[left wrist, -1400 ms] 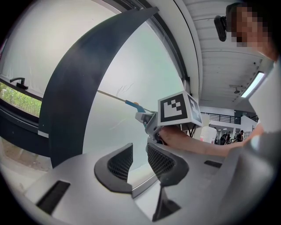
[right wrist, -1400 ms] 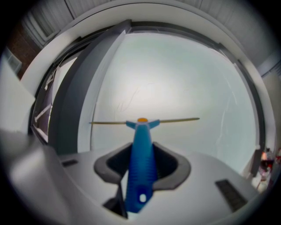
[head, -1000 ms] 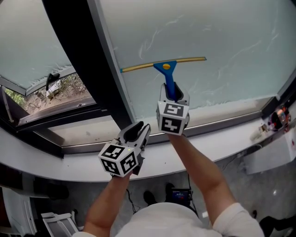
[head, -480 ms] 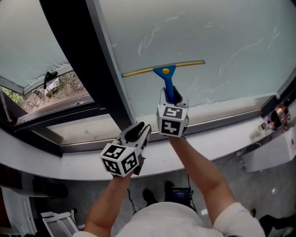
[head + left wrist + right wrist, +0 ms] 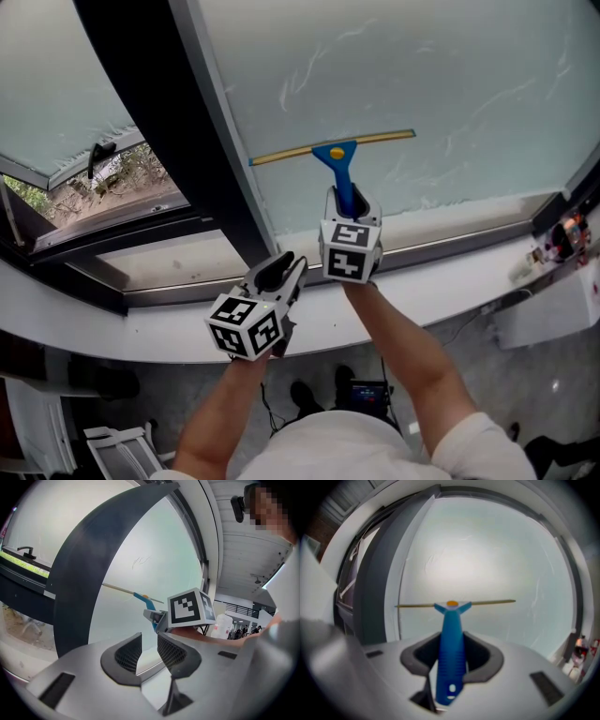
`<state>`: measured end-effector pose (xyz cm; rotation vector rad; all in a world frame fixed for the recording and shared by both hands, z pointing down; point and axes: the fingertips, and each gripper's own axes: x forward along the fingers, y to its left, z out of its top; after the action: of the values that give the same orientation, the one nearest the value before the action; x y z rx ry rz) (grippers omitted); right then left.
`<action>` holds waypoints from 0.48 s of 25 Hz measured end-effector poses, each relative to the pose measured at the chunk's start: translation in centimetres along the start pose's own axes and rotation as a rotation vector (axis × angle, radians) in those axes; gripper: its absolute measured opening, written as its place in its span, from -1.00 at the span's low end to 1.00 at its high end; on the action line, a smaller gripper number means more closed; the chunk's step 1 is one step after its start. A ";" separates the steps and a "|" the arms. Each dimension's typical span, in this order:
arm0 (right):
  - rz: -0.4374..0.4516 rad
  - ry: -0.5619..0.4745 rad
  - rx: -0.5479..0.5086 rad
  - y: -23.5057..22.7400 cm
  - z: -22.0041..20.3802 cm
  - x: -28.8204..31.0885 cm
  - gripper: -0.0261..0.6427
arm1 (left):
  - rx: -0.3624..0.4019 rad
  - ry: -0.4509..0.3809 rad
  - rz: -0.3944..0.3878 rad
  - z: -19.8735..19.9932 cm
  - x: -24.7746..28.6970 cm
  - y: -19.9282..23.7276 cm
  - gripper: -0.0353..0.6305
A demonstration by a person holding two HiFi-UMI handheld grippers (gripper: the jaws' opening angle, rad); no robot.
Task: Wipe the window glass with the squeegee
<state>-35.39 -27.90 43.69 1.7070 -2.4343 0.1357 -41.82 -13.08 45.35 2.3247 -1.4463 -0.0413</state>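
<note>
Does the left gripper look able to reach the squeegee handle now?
Probably yes: the left gripper is empty, nothing stands between it and the squeegee handle, though the right gripper grips its lower part.

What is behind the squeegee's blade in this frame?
The window glass, pale, frosted-looking and faintly streaked; the squeegee, gripped by the right gripper, appears to rest its blade on it. Whatever lies beyond the glass does not show through.

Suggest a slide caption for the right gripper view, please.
Right gripper clamps the blue squeegee by its handle, blade level across the window glass.
</note>
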 end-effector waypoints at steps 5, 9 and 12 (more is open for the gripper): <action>0.003 0.022 -0.002 0.0 -1.4 0.1 -0.46 | -0.007 0.008 0.004 -0.6 0.1 0.1 -0.51; 0.005 0.040 -0.003 0.0 -2.5 0.4 -0.46 | -0.011 0.018 0.005 -1.2 0.3 0.3 -0.51; 0.007 0.049 -0.003 0.0 -3.2 0.6 -0.46 | -0.012 0.025 0.005 -1.6 0.6 0.5 -0.51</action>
<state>-35.33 -27.94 46.99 1.6741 -2.4041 0.1733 -41.61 -13.27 47.11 2.3038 -1.4358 -0.0192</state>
